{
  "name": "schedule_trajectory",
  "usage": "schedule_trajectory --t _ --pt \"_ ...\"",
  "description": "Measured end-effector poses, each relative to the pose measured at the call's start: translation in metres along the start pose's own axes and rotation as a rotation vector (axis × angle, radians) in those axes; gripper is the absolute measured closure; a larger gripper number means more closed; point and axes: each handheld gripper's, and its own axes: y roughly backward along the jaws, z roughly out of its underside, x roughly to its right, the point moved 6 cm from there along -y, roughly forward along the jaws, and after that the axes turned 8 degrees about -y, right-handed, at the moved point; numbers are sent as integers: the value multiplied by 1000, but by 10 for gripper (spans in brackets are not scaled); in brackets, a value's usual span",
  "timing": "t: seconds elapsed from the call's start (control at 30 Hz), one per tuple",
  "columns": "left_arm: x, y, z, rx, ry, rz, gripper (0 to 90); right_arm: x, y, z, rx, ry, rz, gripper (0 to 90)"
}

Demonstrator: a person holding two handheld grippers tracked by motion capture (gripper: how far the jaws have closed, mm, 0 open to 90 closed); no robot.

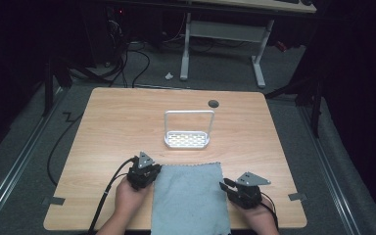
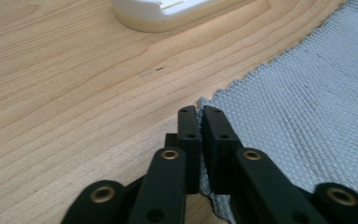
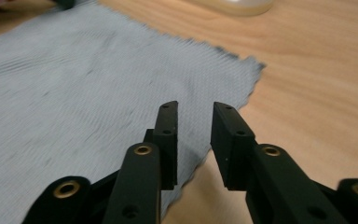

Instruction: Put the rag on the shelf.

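The left hand-held gripper (image 2: 198,114) is closed on the far left corner of the cloth (image 1: 190,198), which lies flat at the near edge of the tabletop (image 1: 122,122). The right hand-held gripper (image 3: 195,109) stands open over the right edge. Only a little fabric is pinched, so a pull may slip it free.

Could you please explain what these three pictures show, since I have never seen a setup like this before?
A person at a wooden table holds a two-jaw tool in each hand. One camera looks down from above; the other two ride on the tools and look along their black jaws. On the table lie a grey cloth and a white rack with a tall handle. The left gripper is shut on the cloth's edge. The right gripper stands open over the cloth's opposite edge, gripping nothing.
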Motion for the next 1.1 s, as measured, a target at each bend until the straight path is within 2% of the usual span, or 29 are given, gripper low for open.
schedule_trajectory --t 0.07,0.1,0.13,0.17,0.23,0.27,0.37,0.4,0.47,0.53,0.63,0.67,0.7,0.77,0.93,0.97,1.1 --pt "0 0 0 -1 -2 8 882 2 -5 -5 -5 -10 13 691" --pt "0 1 1 -1 5 12 885 6 -16 -14 -12 -45 10 702" --pt "0 1 1 -1 5 12 885 6 -16 -14 -12 -45 10 702" --pt "0 1 1 -1 4 13 885 12 -28 -24 -25 -60 41 694" --pt "-1 1 1 1 9 15 884 20 -39 -31 -35 -83 77 662" --pt "-2 1 1 1 25 34 884 23 -44 -33 -46 -94 89 660" --pt "-3 1 1 4 40 46 883 26 -52 -35 -60 -112 89 653" --pt "-3 1 1 3 41 49 882 25 -56 -33 -77 -108 104 652" --pt "-3 1 1 5 40 46 881 25 -57 -33 -75 -101 115 653" --pt "-3 1 1 4 39 47 881 24 -57 -33 -77 -81 134 707" --pt "-2 1 1 6 31 49 860 19 -57 -32 -76 -57 108 876" --pt "-2 1 1 6 31 49 858 17 -57 -32 -75 -49 107 891" --pt "-2 1 1 6 30 49 856 16 -58 -32 -71 -31 115 894" --pt "-2 1 1 6 36 52 858 15 -58 -31 -64 -25 117 897" --pt "-2 2 2 6 45 78 879 14 -53 -30 -42 -32 116 897" --pt "-2 2 2 11 52 88 878 14 -51 -30 -33 -35 113 897" --pt "-1 6 1 44 35 92 878 12 -42 -29 -2 -31 98 898"
